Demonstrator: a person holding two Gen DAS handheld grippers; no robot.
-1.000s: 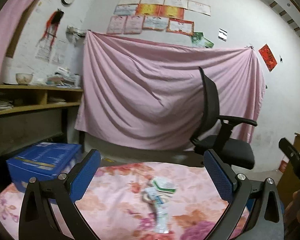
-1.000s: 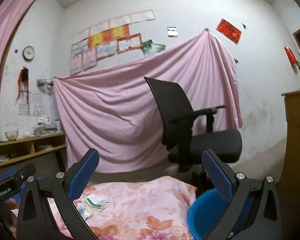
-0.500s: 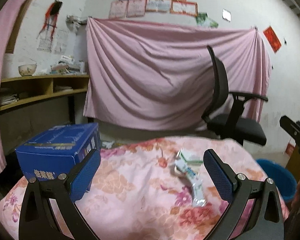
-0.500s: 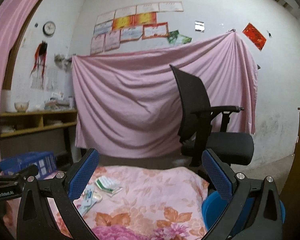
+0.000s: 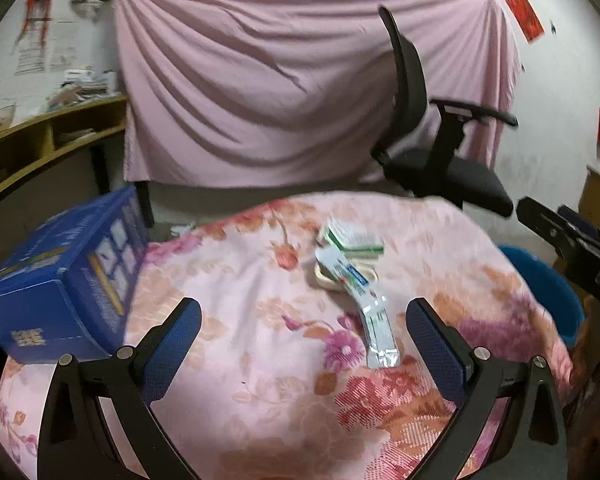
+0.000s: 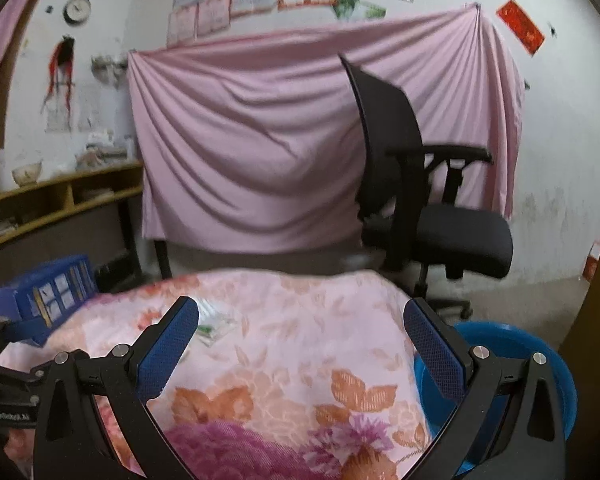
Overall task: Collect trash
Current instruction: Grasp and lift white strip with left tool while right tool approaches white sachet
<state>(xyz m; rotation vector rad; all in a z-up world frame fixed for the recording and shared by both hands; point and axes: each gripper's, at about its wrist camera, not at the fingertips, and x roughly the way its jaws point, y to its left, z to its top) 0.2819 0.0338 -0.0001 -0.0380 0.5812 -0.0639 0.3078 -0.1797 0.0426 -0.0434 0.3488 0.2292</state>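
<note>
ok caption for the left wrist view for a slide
Open left gripper above wrappers on a floral cloth, blue box alongside.

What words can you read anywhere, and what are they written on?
"GenRobot.AI": on the left gripper's black body, seen in the right wrist view.
"DAS": partial letters on the right gripper's black body, seen in the left wrist view.
Blue box, wrappers, wall certificates: print too blurred to read.

cloth (image 5: 236,320) pink floral | box (image 5: 60,280) blue | bin (image 6: 500,344) blue | chair (image 6: 420,200) black
</note>
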